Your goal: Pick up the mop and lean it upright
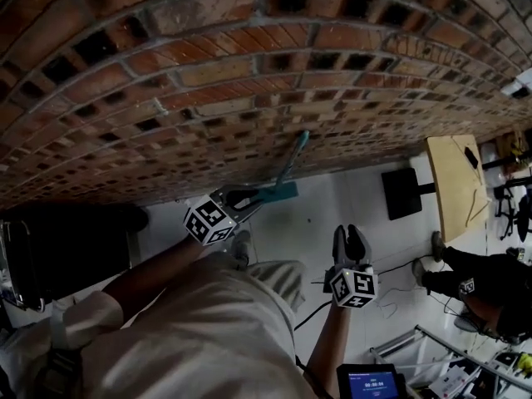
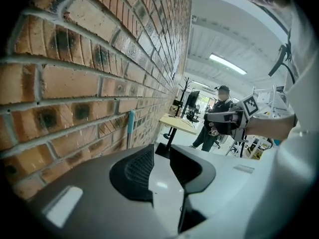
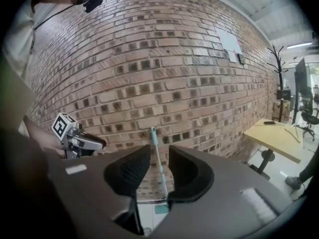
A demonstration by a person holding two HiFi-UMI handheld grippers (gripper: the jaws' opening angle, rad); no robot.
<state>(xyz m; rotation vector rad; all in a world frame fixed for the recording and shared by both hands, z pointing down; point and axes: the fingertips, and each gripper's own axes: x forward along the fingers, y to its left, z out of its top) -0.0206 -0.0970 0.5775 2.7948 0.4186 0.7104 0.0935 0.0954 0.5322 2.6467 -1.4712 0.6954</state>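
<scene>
Mop (image 1: 293, 160) stands nearly upright, head on the floor and handle leaning against the brick wall (image 1: 166, 73), just ahead of the left gripper (image 1: 254, 199), with the right gripper (image 1: 351, 233) farther back, both with jaws narrowly parted and empty.

One teal-handled mop (image 1: 291, 163) at twelve o'clock, against one red brick wall (image 1: 208, 73). Two grey handheld grippers: left gripper (image 1: 247, 199), right gripper (image 1: 352, 241). One pale wooden worktop (image 1: 454, 185) at three o'clock. One dark-clothed person (image 1: 475, 283) at four o'clock.
</scene>
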